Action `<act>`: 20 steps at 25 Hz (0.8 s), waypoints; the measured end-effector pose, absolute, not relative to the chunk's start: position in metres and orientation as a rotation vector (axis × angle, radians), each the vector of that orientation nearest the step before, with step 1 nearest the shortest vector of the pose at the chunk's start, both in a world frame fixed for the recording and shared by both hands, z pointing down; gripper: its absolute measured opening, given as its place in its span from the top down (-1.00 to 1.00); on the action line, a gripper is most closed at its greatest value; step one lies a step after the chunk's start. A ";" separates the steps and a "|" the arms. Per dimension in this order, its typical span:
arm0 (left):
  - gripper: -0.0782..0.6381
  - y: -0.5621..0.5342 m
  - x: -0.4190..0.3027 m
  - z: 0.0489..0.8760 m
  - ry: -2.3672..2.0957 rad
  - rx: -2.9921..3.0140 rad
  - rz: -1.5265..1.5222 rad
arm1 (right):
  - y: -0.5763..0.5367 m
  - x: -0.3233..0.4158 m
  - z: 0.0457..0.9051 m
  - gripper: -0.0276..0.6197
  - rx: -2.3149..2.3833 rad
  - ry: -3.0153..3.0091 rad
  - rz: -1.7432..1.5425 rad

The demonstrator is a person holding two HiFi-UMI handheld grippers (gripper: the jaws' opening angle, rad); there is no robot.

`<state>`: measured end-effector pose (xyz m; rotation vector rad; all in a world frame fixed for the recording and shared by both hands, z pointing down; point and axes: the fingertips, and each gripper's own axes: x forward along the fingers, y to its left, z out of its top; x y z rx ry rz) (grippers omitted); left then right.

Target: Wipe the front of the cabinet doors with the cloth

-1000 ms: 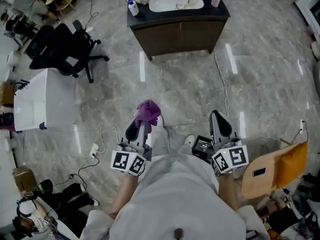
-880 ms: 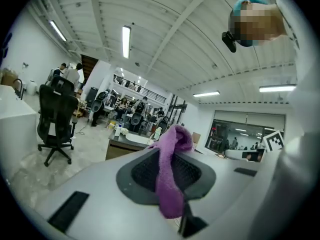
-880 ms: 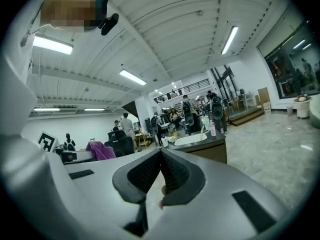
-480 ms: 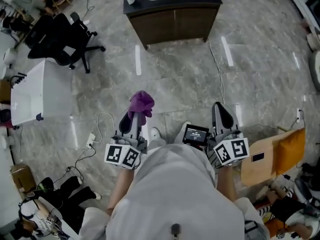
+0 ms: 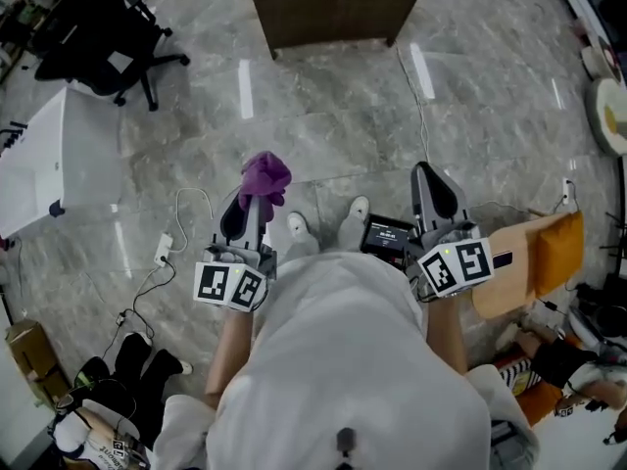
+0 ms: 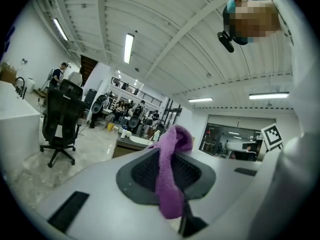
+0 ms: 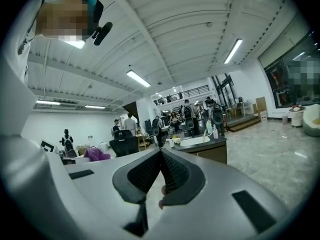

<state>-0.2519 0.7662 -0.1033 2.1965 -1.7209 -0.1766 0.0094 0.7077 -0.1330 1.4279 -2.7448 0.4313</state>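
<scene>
Glossy grey marble floor [image 5: 333, 116], black office chair [image 5: 98, 37], white unit [image 5: 49, 160], perhaps a desk; strip lights [image 6: 128, 47] overhead.

The cloth [image 5: 265, 176] is purple, the cabinet [image 5: 333, 8] dark brown, the floor [image 5: 343, 116] seemingly grey-veined.

Cabinet [image 5: 333, 8] top beyond the head view's upper edge; cloth [image 5: 265, 176] tail lost between jaws

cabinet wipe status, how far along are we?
Done: the purple cloth is picked up and clamped in the left tool. In hand: the person stands well back from the cabinet, with bare floor between. The right tool is shut and empty. Left: all the wiping; the cloth touches no door yet.
</scene>
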 end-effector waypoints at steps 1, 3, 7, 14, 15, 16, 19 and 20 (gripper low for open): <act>0.62 0.771 -0.259 -0.104 -1.719 2.204 -0.180 | 0.715 0.003 -0.134 0.83 1.427 -2.741 0.414; 0.62 0.779 -0.269 -0.103 -1.718 2.217 -0.180 | 0.728 -0.004 -0.132 0.83 1.426 -2.728 0.387; 0.62 0.788 -0.278 -0.107 -1.743 2.236 -0.183 | 0.743 -0.004 -0.130 0.83 1.427 -2.747 0.386; 0.62 0.822 -0.258 -0.132 -1.901 2.155 -0.288 | 0.754 0.019 -0.148 0.83 1.338 -2.865 0.370; 0.62 0.829 -0.250 -0.131 -1.915 2.126 -0.301 | 0.759 0.024 -0.151 0.83 1.319 -2.884 0.370; 0.62 0.835 -0.241 -0.129 -1.922 2.105 -0.312 | 0.764 0.030 -0.154 0.83 1.299 -2.901 0.369; 0.62 0.845 -0.204 -0.122 -1.909 2.115 -0.283 | 0.777 0.056 -0.150 0.83 1.266 -2.912 0.367; 0.62 0.845 -0.191 -0.119 -1.899 2.129 -0.264 | 0.781 0.067 -0.146 0.83 1.267 -2.903 0.373</act>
